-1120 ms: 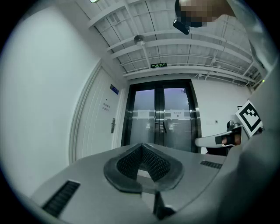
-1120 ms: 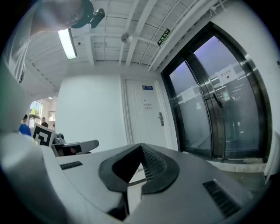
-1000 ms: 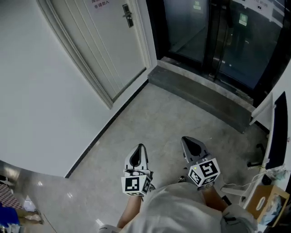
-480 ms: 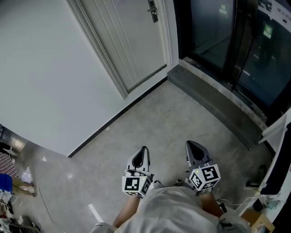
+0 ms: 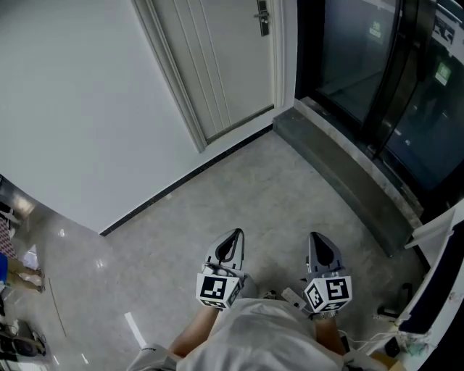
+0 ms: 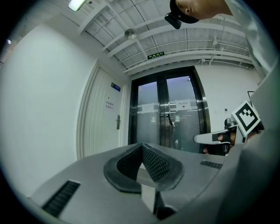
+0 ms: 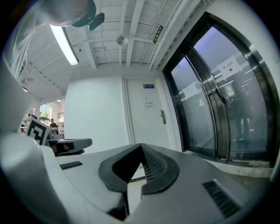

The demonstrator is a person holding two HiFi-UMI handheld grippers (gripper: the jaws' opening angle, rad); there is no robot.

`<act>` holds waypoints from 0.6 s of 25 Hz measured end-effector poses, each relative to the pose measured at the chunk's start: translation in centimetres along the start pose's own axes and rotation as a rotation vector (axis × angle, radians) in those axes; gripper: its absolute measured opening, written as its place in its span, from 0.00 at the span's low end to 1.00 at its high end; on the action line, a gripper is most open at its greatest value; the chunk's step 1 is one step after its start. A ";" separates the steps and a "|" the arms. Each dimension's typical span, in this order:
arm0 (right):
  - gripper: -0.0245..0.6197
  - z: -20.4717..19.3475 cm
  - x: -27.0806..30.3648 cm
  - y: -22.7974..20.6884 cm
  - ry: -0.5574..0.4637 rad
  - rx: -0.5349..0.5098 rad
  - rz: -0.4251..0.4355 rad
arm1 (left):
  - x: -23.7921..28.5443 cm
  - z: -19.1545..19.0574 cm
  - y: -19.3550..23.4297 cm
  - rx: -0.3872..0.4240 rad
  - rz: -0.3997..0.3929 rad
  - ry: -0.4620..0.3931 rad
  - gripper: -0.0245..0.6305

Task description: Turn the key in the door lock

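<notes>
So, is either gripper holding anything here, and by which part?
Nothing is held. The left gripper and right gripper are both shut on nothing, well short of the door.

Head view looks steeply down, gripper views look level, all share the distant white door [image 5: 225,65]

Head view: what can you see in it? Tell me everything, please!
door: one, white, top middle, closed
lock handle: one, dark metal, door's right edge
wall: one, white, left
glass doors: two, dark-framed, top right
step: one, grey, below the glass doors
floor: grey, middle
left gripper: one, grey with black-and-white marker cube, bottom, jaws shut, empty
right gripper: one, same colours, beside it, jaws shut, empty
</notes>
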State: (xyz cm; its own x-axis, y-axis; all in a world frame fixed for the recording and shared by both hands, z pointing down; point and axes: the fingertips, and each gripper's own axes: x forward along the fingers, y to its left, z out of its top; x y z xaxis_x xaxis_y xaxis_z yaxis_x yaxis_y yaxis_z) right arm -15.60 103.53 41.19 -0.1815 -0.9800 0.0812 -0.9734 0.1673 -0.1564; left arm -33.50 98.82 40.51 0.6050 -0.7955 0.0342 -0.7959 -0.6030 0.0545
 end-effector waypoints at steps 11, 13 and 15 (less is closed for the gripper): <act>0.03 -1.4 10.7 0.7 0.056 -0.001 0.018 | 6.1 -1.1 8.7 -0.051 0.061 0.004 0.05; 0.03 -0.3 13.6 1.1 0.031 -0.030 0.029 | 7.9 -0.7 11.1 -0.060 0.078 -0.010 0.05; 0.03 1.0 16.3 1.7 0.006 -0.066 0.034 | 9.8 -0.3 13.3 -0.067 0.083 -0.022 0.05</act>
State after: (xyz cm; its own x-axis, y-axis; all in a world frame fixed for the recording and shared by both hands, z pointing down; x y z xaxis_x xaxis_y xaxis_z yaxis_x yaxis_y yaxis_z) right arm -20.11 87.75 41.28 -0.2152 -0.9731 0.0829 -0.9737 0.2073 -0.0942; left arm -38.12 83.07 41.89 0.5361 -0.8439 0.0198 -0.8394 -0.5305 0.1187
